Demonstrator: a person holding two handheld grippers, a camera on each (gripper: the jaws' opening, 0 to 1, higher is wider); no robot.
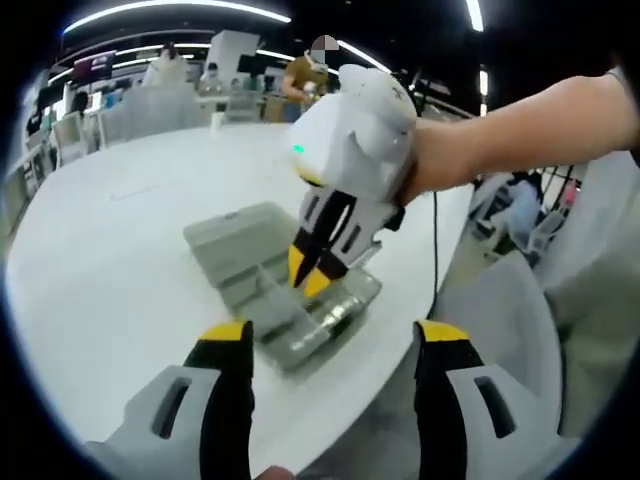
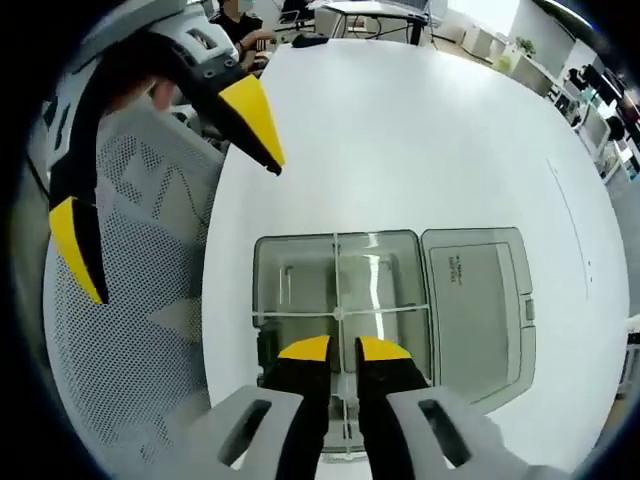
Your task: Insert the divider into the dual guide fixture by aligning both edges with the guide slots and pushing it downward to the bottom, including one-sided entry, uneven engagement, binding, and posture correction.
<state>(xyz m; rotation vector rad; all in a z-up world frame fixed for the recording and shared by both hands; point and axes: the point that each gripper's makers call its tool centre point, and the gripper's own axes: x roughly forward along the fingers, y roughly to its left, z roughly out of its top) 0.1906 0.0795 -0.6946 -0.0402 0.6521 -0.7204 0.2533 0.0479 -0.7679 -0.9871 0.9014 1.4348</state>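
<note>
A clear grey compartment box, the guide fixture (image 2: 300, 280), lies on the white table (image 2: 400, 130) with its lid (image 2: 470, 300) folded open beside it. A thin clear divider (image 2: 337, 275) runs down its middle and crosses another one. My right gripper (image 2: 344, 350) stands over the box's near side, jaws nearly together on the divider's edge. In the left gripper view a hand holds the right gripper (image 1: 310, 272) tips-down in the fixture (image 1: 240, 245). My left gripper (image 1: 332, 335) hangs open just short of the box, with nothing in it; its open jaws (image 2: 165, 190) also show off the table's edge.
The box sits close to the table's rim. A grey mesh chair (image 2: 140, 300) stands just off that rim, under the left gripper. A black cable (image 1: 435, 250) hangs by the table edge. People and desks (image 1: 200, 85) are far behind.
</note>
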